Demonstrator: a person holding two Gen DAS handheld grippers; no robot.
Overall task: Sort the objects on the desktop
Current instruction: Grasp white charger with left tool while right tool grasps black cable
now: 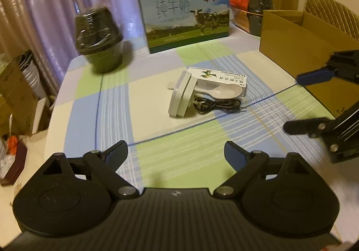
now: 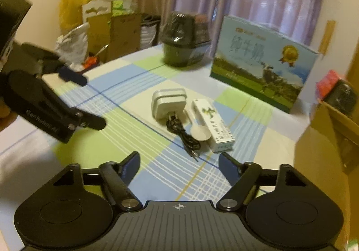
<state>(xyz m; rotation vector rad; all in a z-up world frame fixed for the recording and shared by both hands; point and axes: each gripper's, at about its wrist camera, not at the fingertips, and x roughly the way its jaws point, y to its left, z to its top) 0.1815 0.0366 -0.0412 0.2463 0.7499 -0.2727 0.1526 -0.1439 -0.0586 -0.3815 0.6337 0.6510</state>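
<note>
Both claws — left claw (image 1: 176, 150) and right claw (image 2: 179, 162) — hover spread wide and empty over the checked bench (image 1: 179, 152), where the white plastic spoon (image 2: 200, 133) touches a coiled black cable (image 2: 182, 132) — likely to snag and drag along.

Checked table (image 1: 157, 161): charger (image 1: 180, 94), box (image 1: 221, 78), cable (image 1: 215, 104).
</note>
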